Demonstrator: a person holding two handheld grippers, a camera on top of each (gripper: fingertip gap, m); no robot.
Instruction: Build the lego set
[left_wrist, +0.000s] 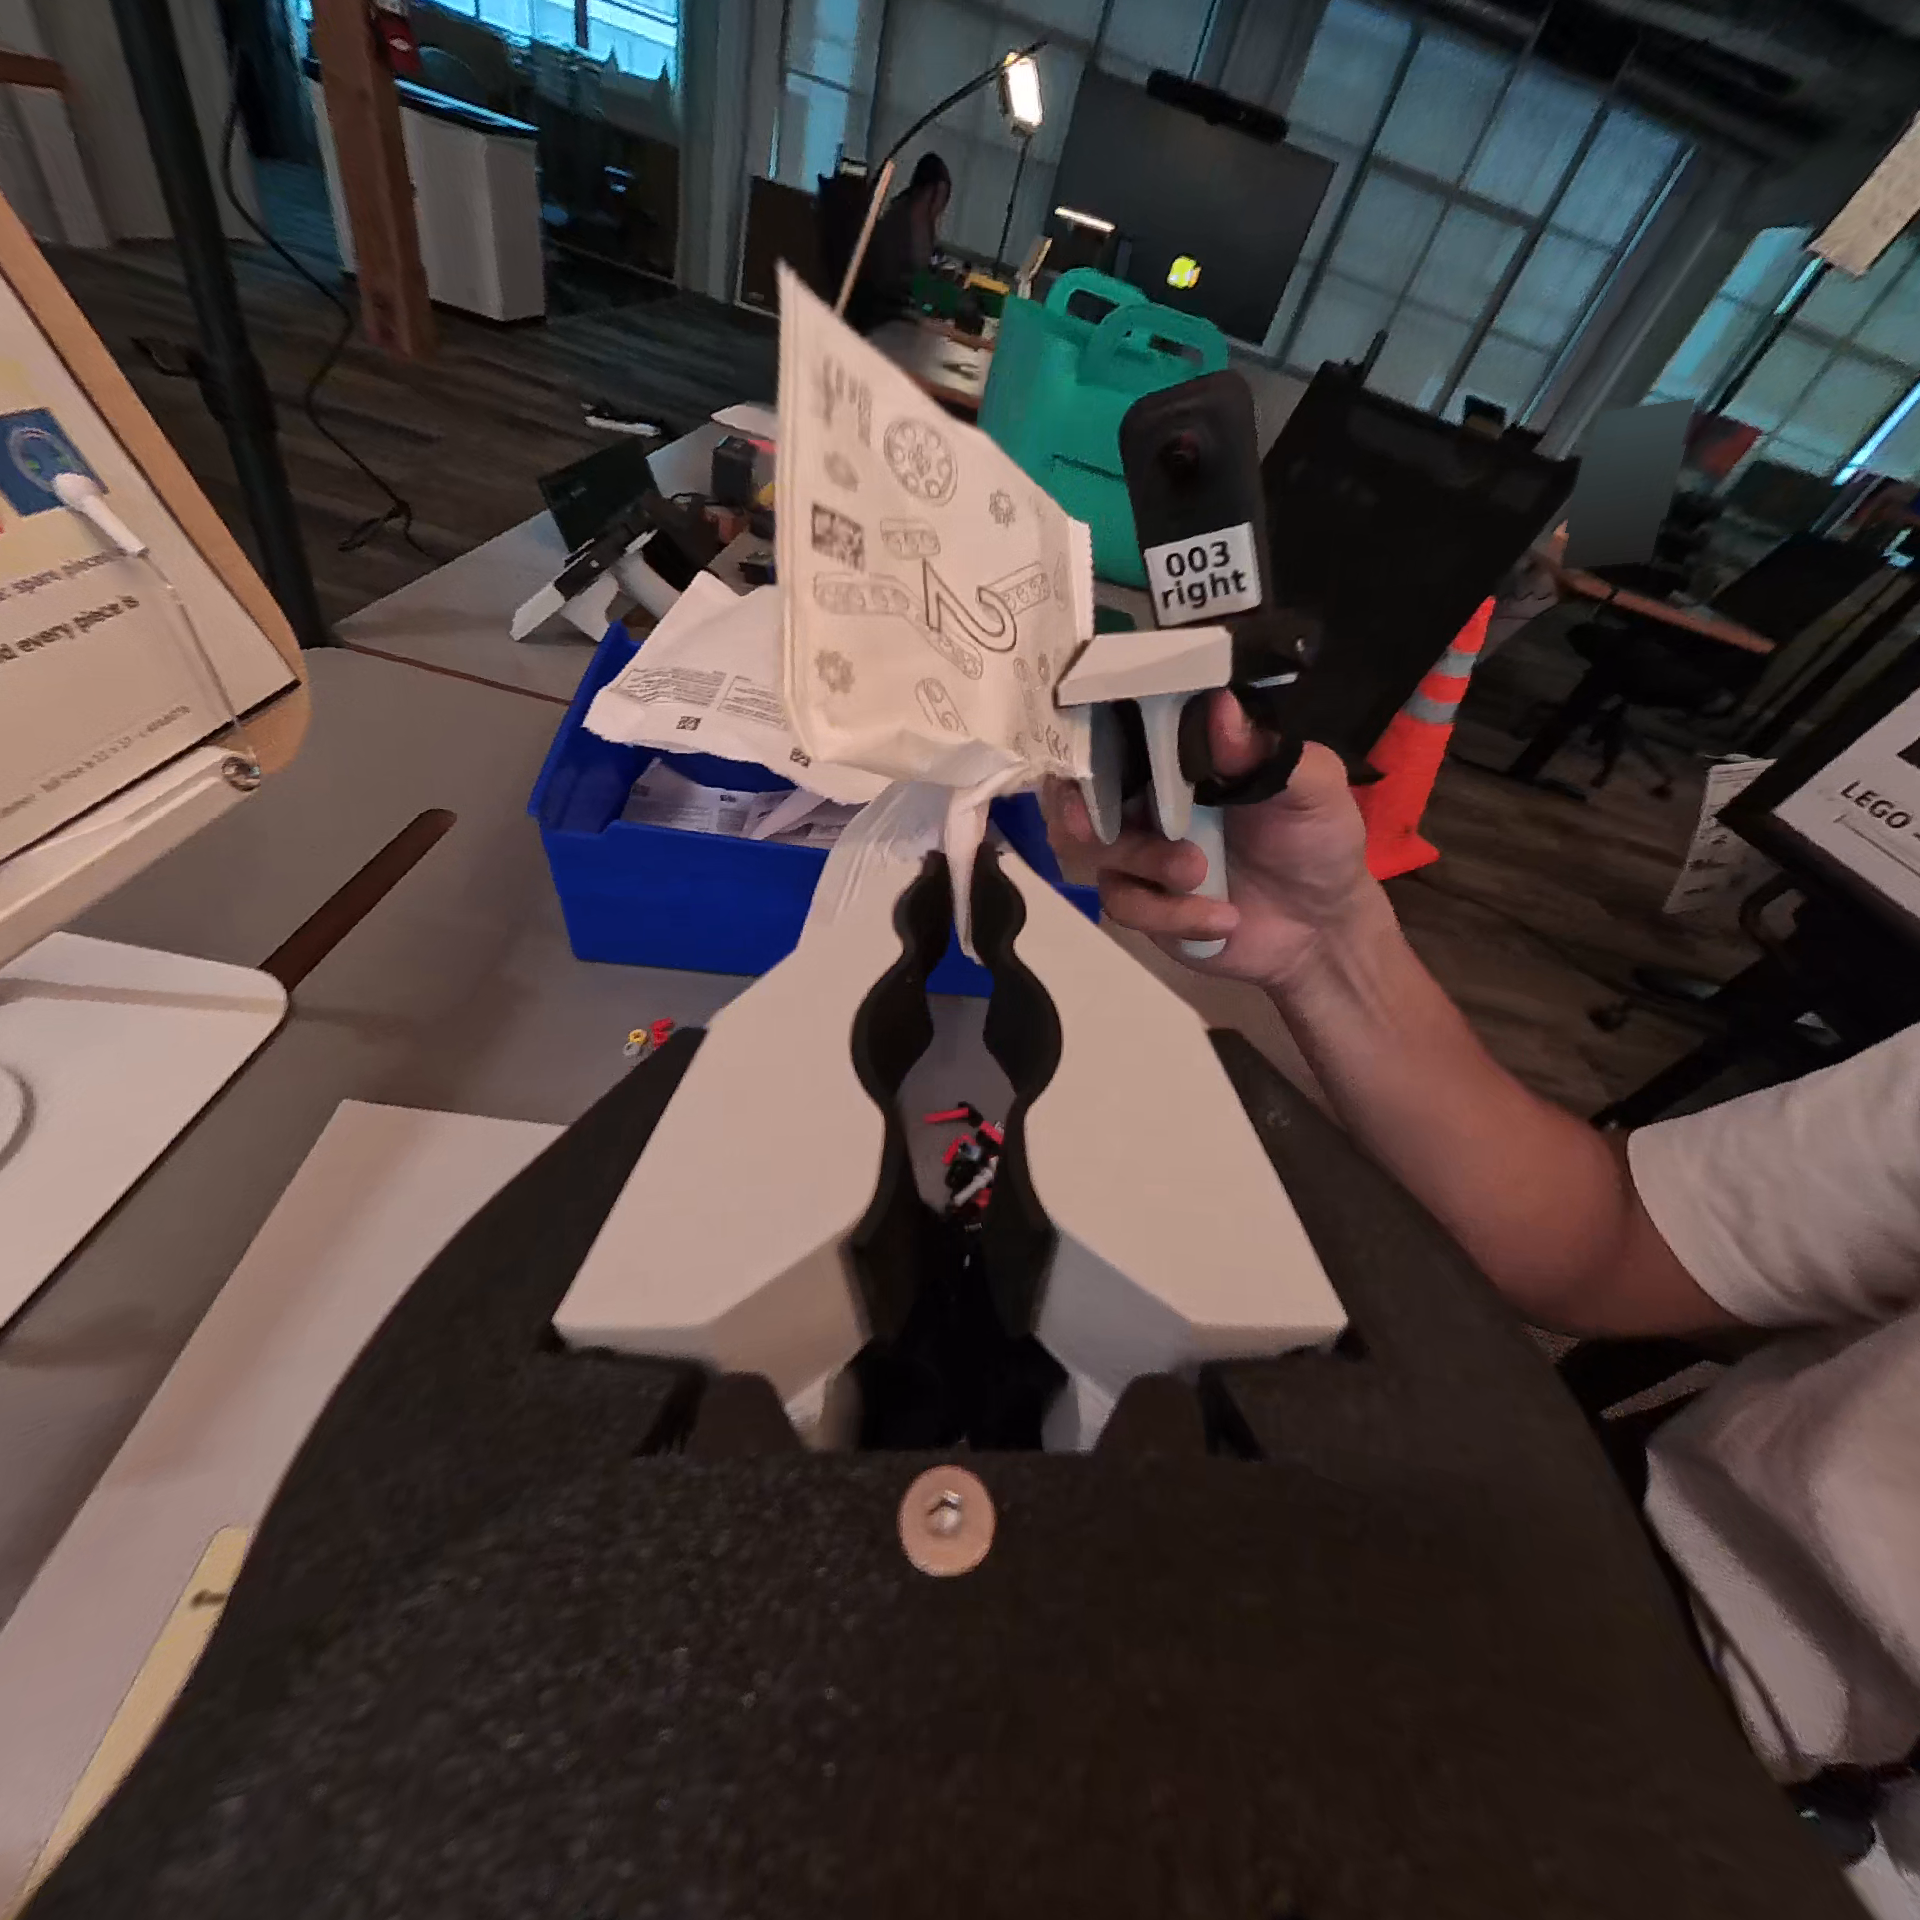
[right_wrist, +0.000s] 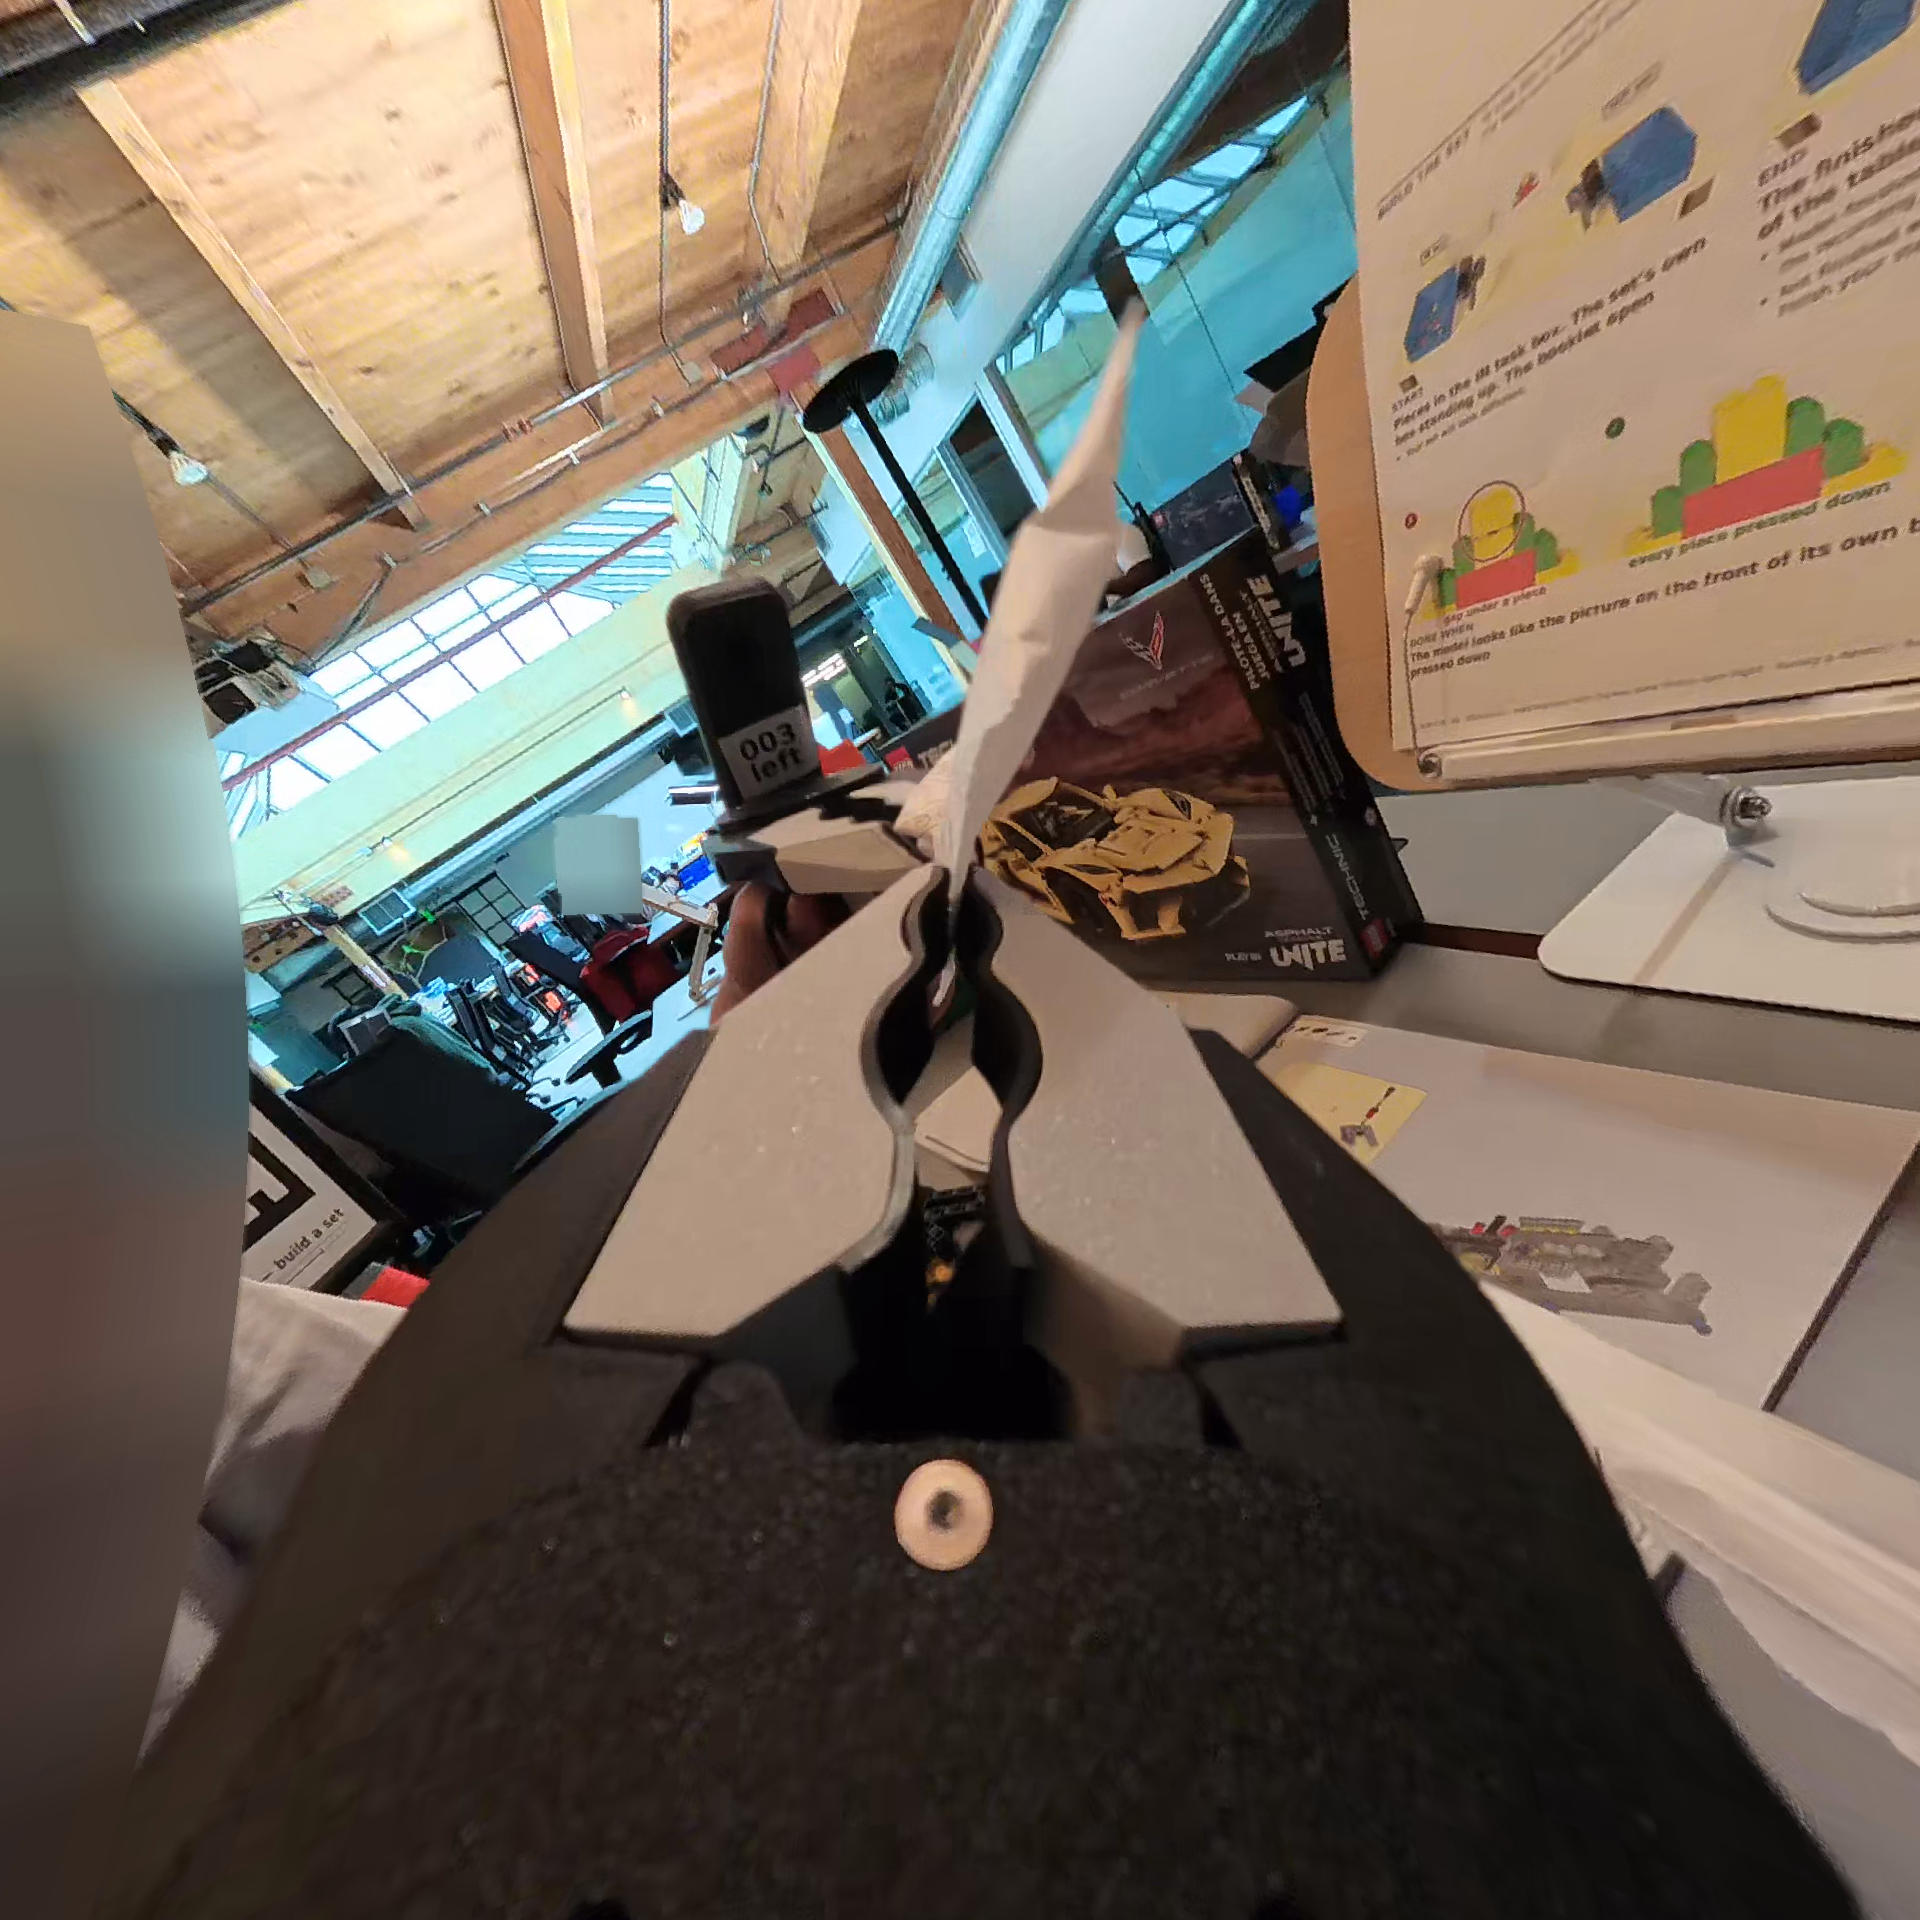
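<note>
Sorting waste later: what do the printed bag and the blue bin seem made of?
Bag: likely matte paper; it holds sharp creases and has a torn, fibrous edge. Bin: probably moulded plastic, smooth with a slight sheen and uniform colour.

Left hand-held gripper (left_wrist: 961, 894) and right hand-held gripper (left_wrist: 1070, 691) both pinch a paper bag (left_wrist: 914, 582).

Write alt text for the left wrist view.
The left gripper and right gripper both pinch a white paper parts bag in mid-air above a blue bin, with small red and black pieces lying on the table below.
</note>
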